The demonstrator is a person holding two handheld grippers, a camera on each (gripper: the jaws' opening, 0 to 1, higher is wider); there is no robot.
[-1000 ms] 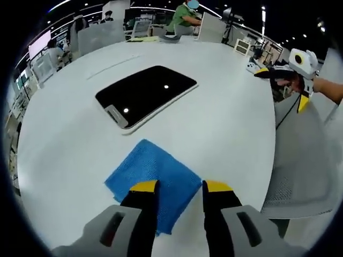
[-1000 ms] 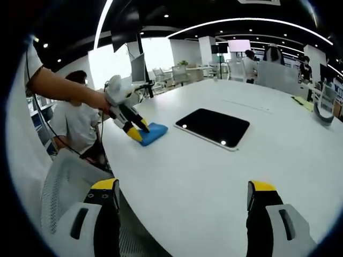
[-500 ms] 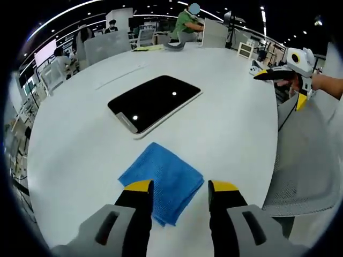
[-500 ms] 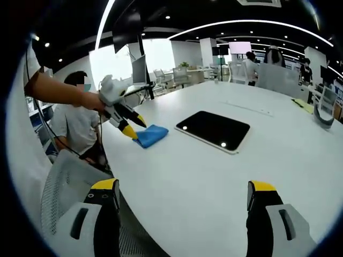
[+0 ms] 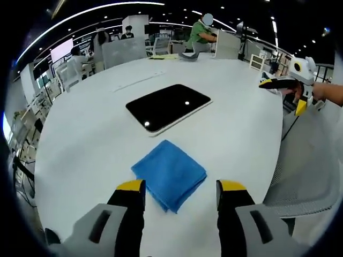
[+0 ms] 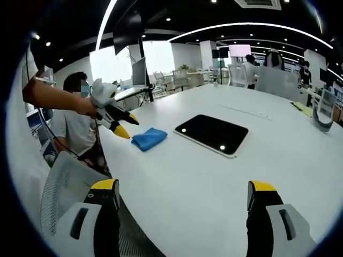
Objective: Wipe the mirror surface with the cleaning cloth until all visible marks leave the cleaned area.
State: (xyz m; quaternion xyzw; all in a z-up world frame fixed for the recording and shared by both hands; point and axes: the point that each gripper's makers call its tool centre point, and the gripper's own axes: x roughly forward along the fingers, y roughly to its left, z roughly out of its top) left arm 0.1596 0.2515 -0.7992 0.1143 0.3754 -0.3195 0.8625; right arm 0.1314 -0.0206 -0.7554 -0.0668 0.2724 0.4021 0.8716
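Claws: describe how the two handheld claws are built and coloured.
The left claw has two black jaws with yellow tips on grey housings with dark slots. The right claw matches: black jaws, yellow tips, grey bodies. Seen from across the table, each has a white body, and a dark cable hangs beneath.

marks on mirror (image 5: 168, 106) too small to tell

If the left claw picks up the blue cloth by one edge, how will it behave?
The blue cloth lies folded flat in soft layers, so it will probably unfold and hang limp. It looks thin, likely light. On the smooth white table it may slide when pushed.
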